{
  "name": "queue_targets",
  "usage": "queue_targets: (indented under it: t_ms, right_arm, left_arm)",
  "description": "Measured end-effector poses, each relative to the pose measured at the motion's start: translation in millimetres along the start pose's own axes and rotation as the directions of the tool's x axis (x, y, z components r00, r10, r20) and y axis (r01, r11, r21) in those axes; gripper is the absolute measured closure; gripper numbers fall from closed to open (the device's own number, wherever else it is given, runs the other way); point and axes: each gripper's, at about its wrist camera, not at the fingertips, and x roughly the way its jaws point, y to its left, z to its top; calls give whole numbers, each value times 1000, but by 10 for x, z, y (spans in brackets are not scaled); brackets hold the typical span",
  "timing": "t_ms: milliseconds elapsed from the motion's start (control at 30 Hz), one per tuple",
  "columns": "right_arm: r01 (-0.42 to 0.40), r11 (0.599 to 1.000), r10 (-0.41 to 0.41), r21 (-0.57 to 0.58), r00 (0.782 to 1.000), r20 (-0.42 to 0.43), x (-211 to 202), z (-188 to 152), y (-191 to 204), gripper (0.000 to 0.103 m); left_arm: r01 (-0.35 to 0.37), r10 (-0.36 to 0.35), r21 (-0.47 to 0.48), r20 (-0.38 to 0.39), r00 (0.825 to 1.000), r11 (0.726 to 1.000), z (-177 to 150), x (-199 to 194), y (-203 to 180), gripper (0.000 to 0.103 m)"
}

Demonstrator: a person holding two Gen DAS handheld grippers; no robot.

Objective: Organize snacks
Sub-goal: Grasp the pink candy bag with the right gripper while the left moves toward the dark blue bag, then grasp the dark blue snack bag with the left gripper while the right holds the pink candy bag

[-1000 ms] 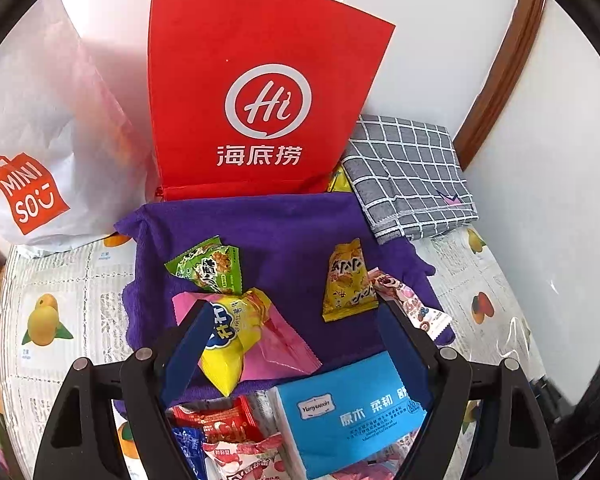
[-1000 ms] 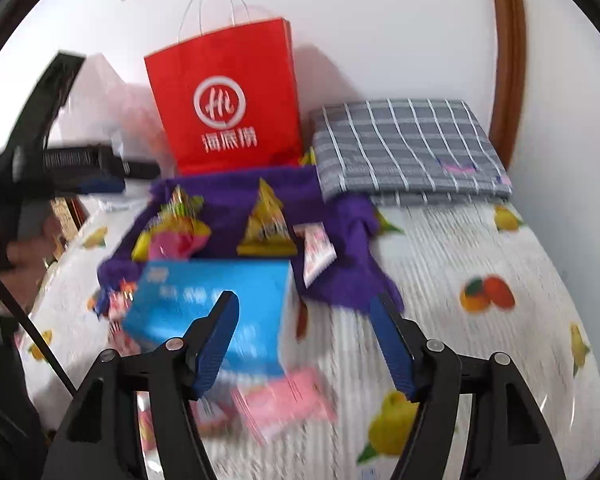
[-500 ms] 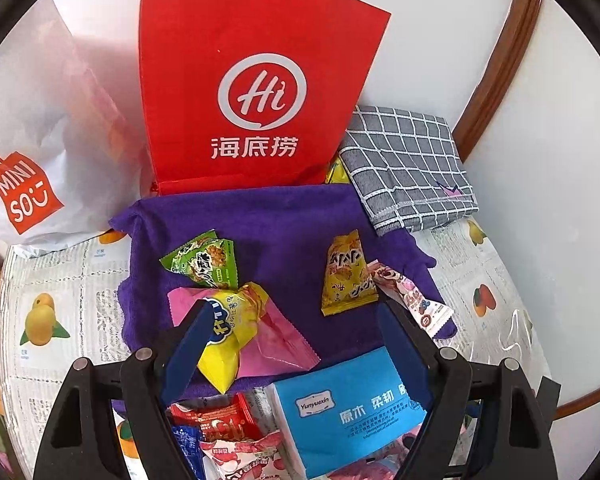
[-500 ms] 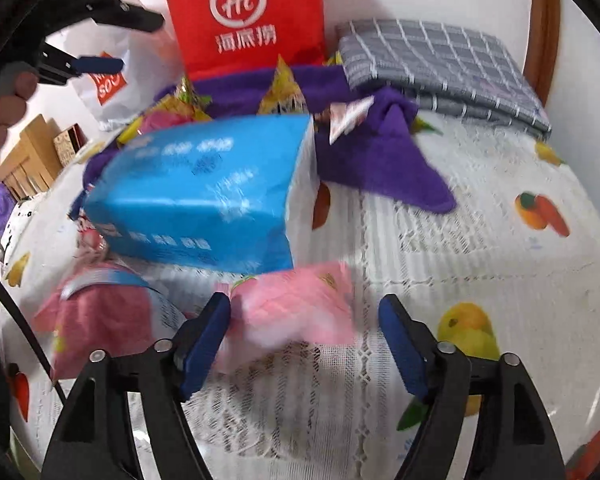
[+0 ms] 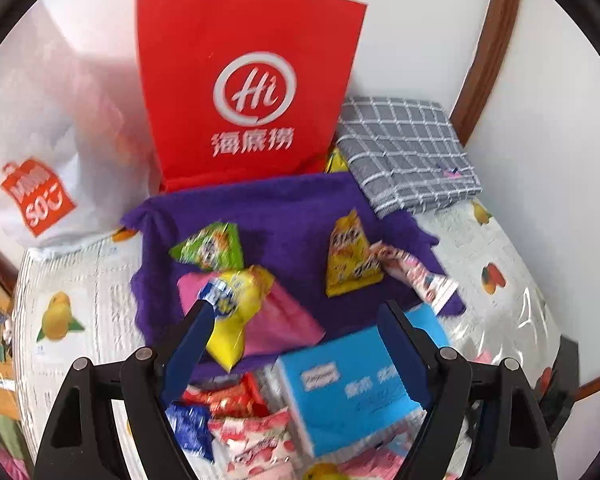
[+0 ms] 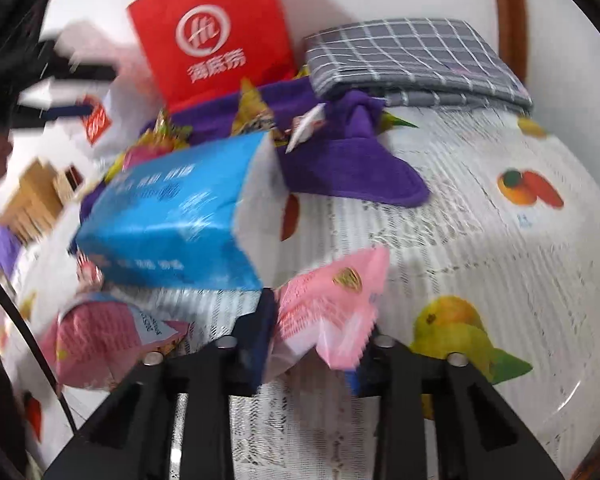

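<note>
My right gripper [image 6: 314,332] is pinched on a pink snack packet [image 6: 332,304]; the packet's crinkled body bulges up and forward from between the two blue pads, and its far end sticks out over the fruit-print tablecloth [image 6: 480,240]. Just beyond the packet and to my left lies a blue tissue pack [image 6: 172,220], one white end turned toward me. Left of my fingers, low on the cloth, sits another pink packet [image 6: 100,340], apart from the one I hold. Further ahead a purple towel [image 6: 352,164] trails a corner toward me, with a small white-and-red wrapper [image 6: 306,126] standing at its near edge. Behind that stand a red paper bag [image 6: 216,36] and, to its right, a folded grey checked cloth [image 6: 412,56].

My left gripper [image 5: 296,320] has its fingers spread wide with nothing between them, hovering above the clutter. Below its left finger lie a yellow snack bag [image 5: 240,308] resting on a flat pink packet [image 5: 288,320], both on the purple towel [image 5: 284,208]. Ahead of them a green snack packet [image 5: 212,246] lies to the left, a yellow-orange packet [image 5: 348,256] to the right, and a pink-and-white stick wrapper [image 5: 420,276] just beside that one. Nearer than the fingertips are the blue tissue pack [image 5: 348,380] and a heap of red, blue and pink wrappers [image 5: 236,416]. At the back stands the red paper bag [image 5: 244,88], with a white Miniso plastic bag [image 5: 40,140] to its left.
</note>
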Motion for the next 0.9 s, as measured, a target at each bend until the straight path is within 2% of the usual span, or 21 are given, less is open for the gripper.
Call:
queue_targets:
  t_ms: [267,400,500,567,700,900]
  right_arm:
    - [13,1000,-13,-11,1000,0,7,-2,53,78]
    - [13,1000,-13,-11,1000,0,3,-3,51,78]
    - [12,1000,-12,-11,1000,0,4,-2,44,78]
    - [11,1000,-11,-9,1000,0,5,-2,46,78]
    - [7,1000,-7,-6,1000,1,1,-10,32,78]
    - [3,1000,-3,-3,1000,2,4,-11,23,78]
  left_arm:
    - [-64,60,-57,-72,996,996,-537,26,424,20]
    - [-132,126,-62,-90,988,989,-759,43,604,20]
    - [-140,130,-93,-101,986,986,-843,71,744,21]
    - [-133,120,-119,-104,987,984,-875,103,820,22]
    - [-51,38,-139,-98,995,989,-938,224,901,22]
    - [25,-46,-178,-116,992,984,-1035,438,977,22]
